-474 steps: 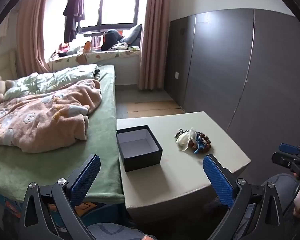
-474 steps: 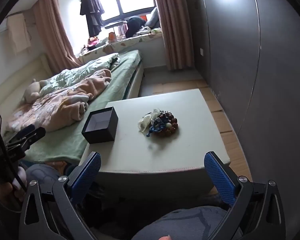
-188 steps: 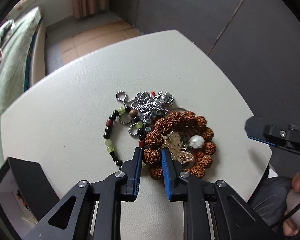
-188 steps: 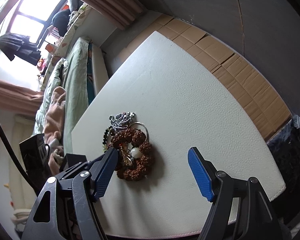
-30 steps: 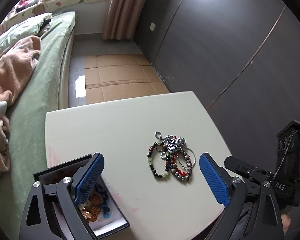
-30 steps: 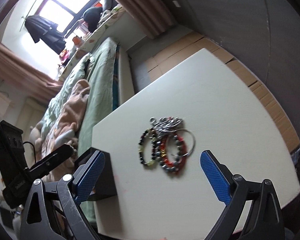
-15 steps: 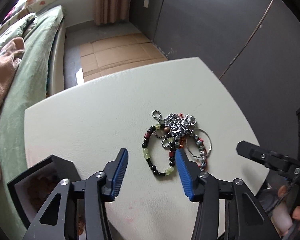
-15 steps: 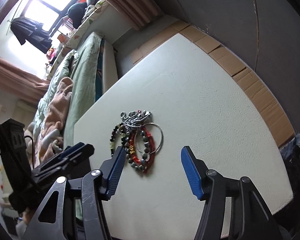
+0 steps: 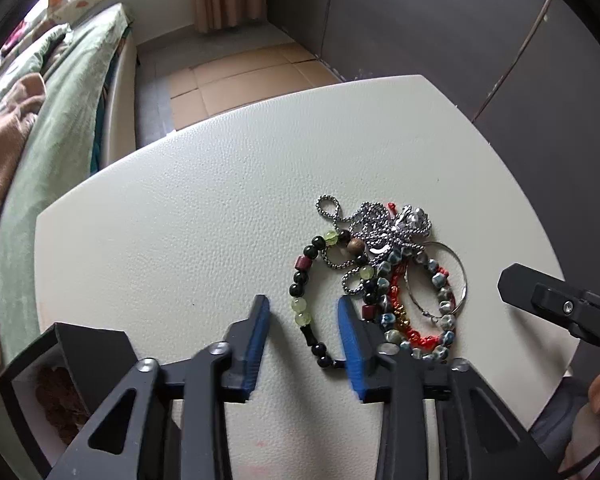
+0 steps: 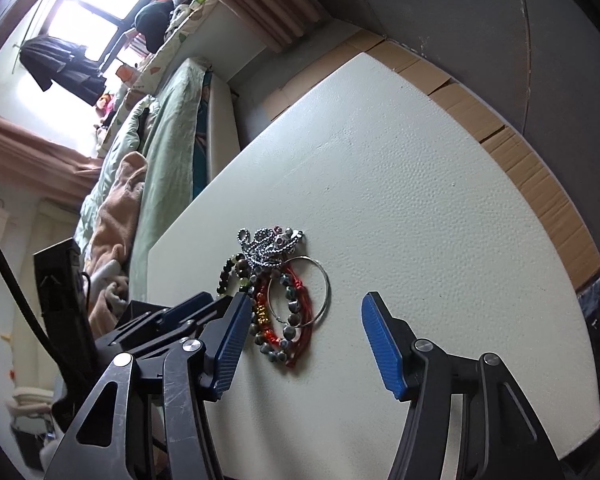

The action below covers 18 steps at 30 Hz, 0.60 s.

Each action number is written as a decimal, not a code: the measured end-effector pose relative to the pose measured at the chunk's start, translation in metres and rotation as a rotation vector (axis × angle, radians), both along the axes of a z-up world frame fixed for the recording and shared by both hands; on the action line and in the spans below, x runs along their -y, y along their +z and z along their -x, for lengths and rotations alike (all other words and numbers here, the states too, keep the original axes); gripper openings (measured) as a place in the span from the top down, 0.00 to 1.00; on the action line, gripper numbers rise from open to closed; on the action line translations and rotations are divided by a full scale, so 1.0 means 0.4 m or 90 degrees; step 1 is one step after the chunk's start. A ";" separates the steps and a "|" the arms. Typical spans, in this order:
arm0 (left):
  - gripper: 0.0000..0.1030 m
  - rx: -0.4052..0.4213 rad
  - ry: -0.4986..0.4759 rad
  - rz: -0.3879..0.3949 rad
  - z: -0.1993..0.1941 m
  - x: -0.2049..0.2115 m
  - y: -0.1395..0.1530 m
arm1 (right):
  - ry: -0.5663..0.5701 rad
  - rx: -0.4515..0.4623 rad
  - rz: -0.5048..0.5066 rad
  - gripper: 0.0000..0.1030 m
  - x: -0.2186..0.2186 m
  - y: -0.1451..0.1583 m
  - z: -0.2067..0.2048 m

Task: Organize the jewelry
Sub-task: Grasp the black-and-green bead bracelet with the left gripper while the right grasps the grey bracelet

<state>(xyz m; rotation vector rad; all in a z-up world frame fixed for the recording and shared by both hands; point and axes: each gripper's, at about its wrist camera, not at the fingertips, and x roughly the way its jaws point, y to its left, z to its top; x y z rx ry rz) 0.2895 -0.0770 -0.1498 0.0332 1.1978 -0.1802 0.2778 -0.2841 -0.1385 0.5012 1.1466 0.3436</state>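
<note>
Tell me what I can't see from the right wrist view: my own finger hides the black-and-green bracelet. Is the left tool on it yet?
Observer: Not yet. The left tool straddles the near left side of the bracelet. Its jaws have just been closing, but both pads are short of the beads.
Operator: And the box? I only catch a dark corner of it.
Observer: The box sits open at the near left corner of the table, with brown beads lying inside.
</note>
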 end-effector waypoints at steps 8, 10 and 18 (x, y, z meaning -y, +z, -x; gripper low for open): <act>0.92 0.017 0.002 0.042 0.012 -0.027 0.028 | 0.031 -0.009 0.005 0.61 -0.040 -0.012 -0.009; 0.92 0.033 0.003 0.055 0.019 -0.032 0.053 | 0.038 -0.019 0.014 0.62 -0.051 -0.023 -0.010; 0.92 0.070 0.003 0.111 0.030 -0.057 0.121 | 0.064 -0.034 0.055 0.65 -0.108 -0.038 -0.004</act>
